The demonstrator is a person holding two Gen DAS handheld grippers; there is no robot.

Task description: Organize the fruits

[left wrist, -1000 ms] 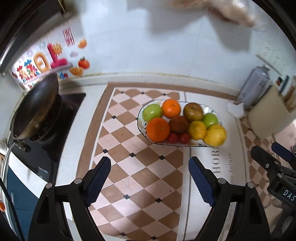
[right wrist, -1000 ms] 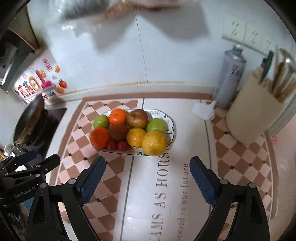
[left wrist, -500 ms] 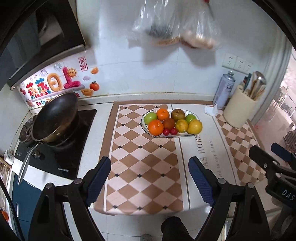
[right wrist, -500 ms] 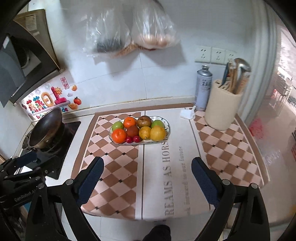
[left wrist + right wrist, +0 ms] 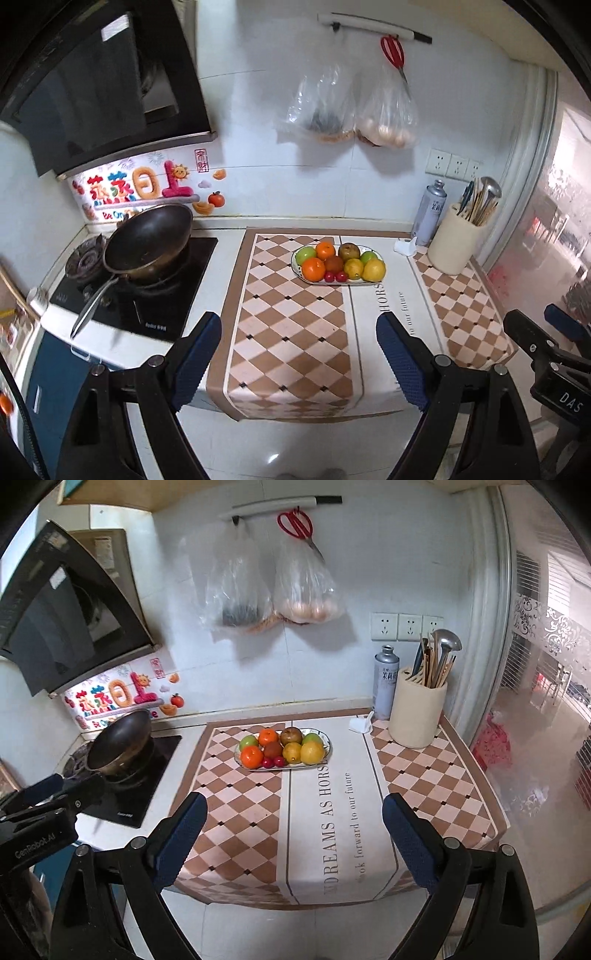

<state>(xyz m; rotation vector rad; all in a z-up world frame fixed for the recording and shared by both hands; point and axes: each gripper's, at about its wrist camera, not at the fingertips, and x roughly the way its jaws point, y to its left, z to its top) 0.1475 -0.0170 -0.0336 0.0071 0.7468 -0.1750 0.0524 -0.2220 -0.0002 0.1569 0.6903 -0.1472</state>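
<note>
A white counter (image 5: 225, 254) carried a checkered mat (image 5: 295, 332) whose front edge hung over the counter's edge. On the mat stood an oval plate (image 5: 327, 746) of fruit, a cream utensil holder (image 5: 416, 716), a grey can (image 5: 385, 686) just beside the holder, and a small white scrap (image 5: 360, 724). Left of the mat sat a black hob (image 5: 140, 310) bearing a dark wok (image 5: 147, 240).

A: Where does the left wrist camera look from?
B: High, off the counter's front edge, facing the wall; wok (image 5: 147, 240) at left.
A: And the right?
B: Same height, further right. Both share the fruit plate (image 5: 295, 258) (image 5: 327, 751), mat (image 5: 288, 332) (image 5: 236, 805) and far utensil pot (image 5: 452, 245) (image 5: 415, 720).
</note>
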